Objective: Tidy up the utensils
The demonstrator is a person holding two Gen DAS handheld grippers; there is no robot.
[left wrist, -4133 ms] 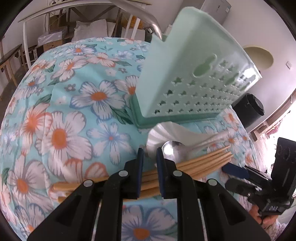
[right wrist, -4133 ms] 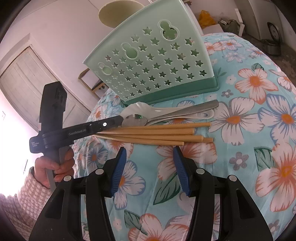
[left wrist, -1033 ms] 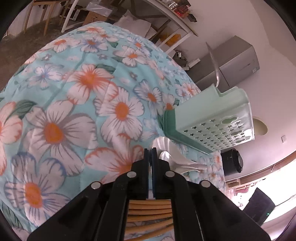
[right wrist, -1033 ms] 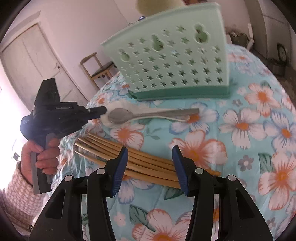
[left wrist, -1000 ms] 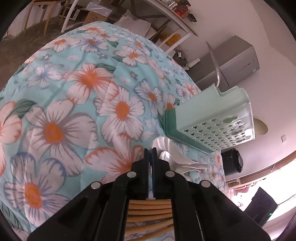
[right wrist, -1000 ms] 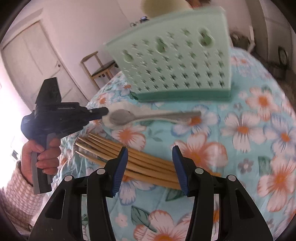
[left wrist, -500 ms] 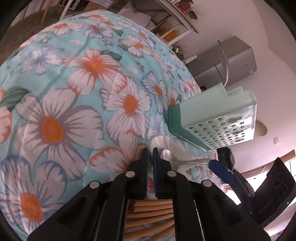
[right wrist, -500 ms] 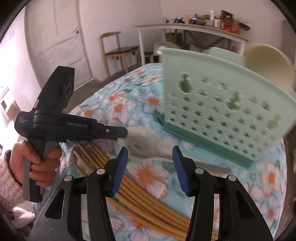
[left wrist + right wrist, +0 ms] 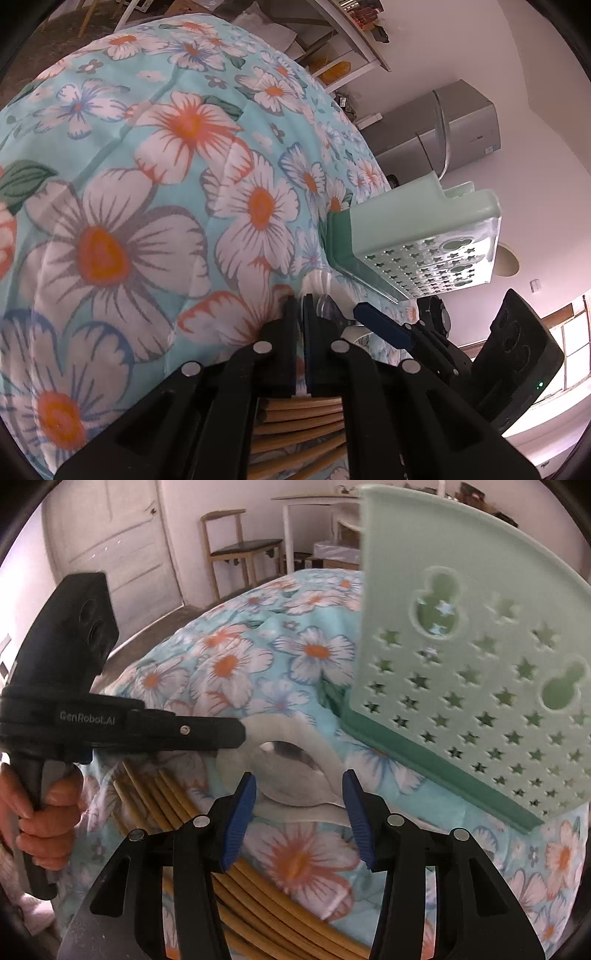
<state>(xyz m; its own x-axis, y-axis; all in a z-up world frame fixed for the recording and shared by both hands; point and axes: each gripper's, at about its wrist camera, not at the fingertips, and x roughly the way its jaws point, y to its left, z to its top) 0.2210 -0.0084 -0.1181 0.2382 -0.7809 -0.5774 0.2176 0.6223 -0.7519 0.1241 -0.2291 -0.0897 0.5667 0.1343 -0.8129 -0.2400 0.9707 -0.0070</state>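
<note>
Here, from the left wrist, the left tool (image 9: 300, 306) is clenched, apparently on the white spoon's (image 9: 314, 282) rim beside the green holder (image 9: 424, 236); that thin grip could slip. From the right wrist, the right tool (image 9: 297, 812) hangs released over the metal spoon (image 9: 295, 775), chopsticks (image 9: 258, 897) on the desk (image 9: 229, 664) underneath; closing now could knock both spoons.

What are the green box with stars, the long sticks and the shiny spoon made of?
The green box with stars looks like matte moulded plastic: smooth walls with neat star cut-outs. The long sticks look like bamboo or wood: plain tan, no shine; which one I cannot tell. The shiny spoon looks like polished metal, since its bowl mirrors light. Under it lies a white spoon, maybe plastic or ceramic.
</note>
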